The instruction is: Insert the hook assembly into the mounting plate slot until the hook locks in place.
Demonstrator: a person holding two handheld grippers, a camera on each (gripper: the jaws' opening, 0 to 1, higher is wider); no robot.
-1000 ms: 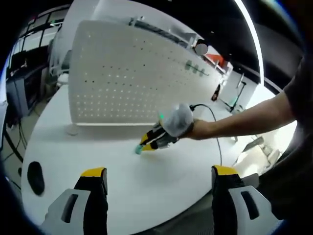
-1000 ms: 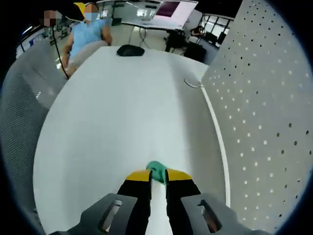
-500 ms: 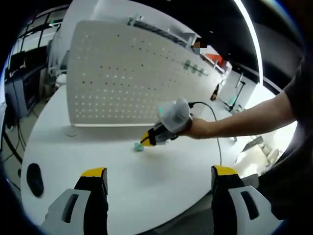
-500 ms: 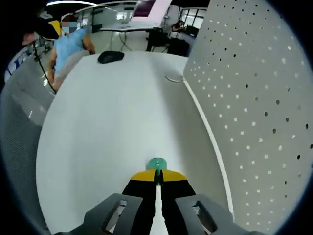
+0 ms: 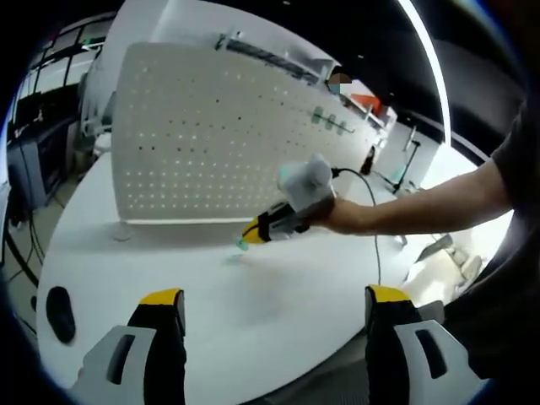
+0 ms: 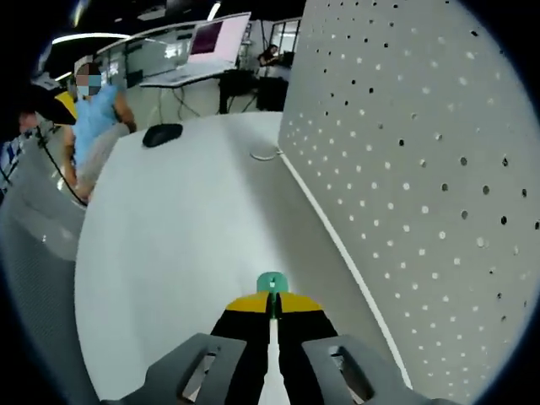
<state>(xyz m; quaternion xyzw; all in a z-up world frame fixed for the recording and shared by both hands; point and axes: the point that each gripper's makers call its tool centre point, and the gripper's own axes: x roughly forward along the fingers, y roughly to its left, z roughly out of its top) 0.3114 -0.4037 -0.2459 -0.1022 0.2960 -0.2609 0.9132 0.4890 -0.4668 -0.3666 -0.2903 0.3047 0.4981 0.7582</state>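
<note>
Lifted off the table [image 6: 169, 253], the hook [image 6: 272, 283] rides clamped in the right gripper [image 6: 272, 305]; next, aim it at the pegboard [image 6: 439, 169]. Left gripper [image 5: 268, 305] gapes wide.

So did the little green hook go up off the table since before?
Yes. The right gripper has lifted the green hook off the white table and carried it toward the pegboard.
</note>
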